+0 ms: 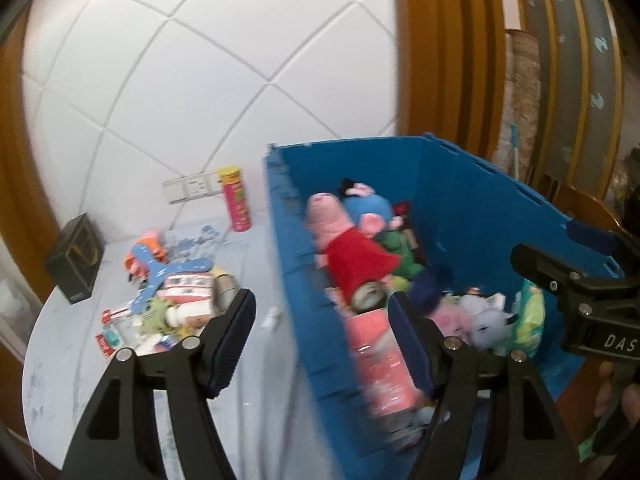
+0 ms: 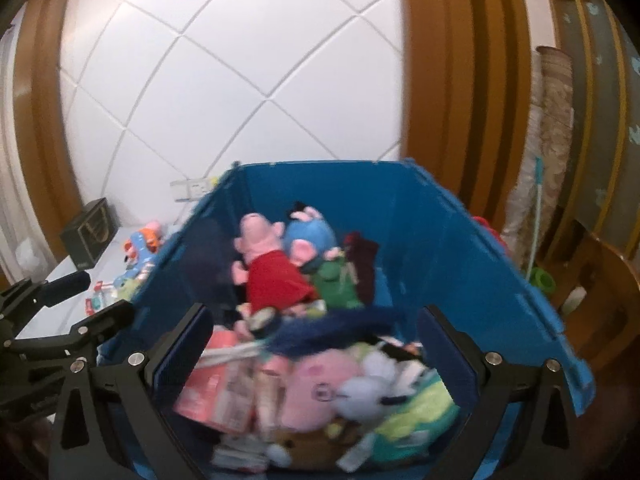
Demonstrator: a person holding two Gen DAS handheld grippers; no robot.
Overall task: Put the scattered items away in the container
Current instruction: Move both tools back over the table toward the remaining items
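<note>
Blue container (image 2: 440, 240) lies under the released right tool (image 2: 316, 344); released left tool (image 1: 324, 340) straddles its wall.

I see the blue plastic crate (image 1: 472, 200) on the right of the pale round table (image 1: 256, 360); in it, the pink pig plush in a red dress (image 1: 344, 240) lies far, other plush toys nearer. Left of it lies a heap of small toys and packets (image 1: 168, 296), the tall pink canister (image 1: 236, 200) behind, the dark box (image 1: 76, 258) far left.
</note>
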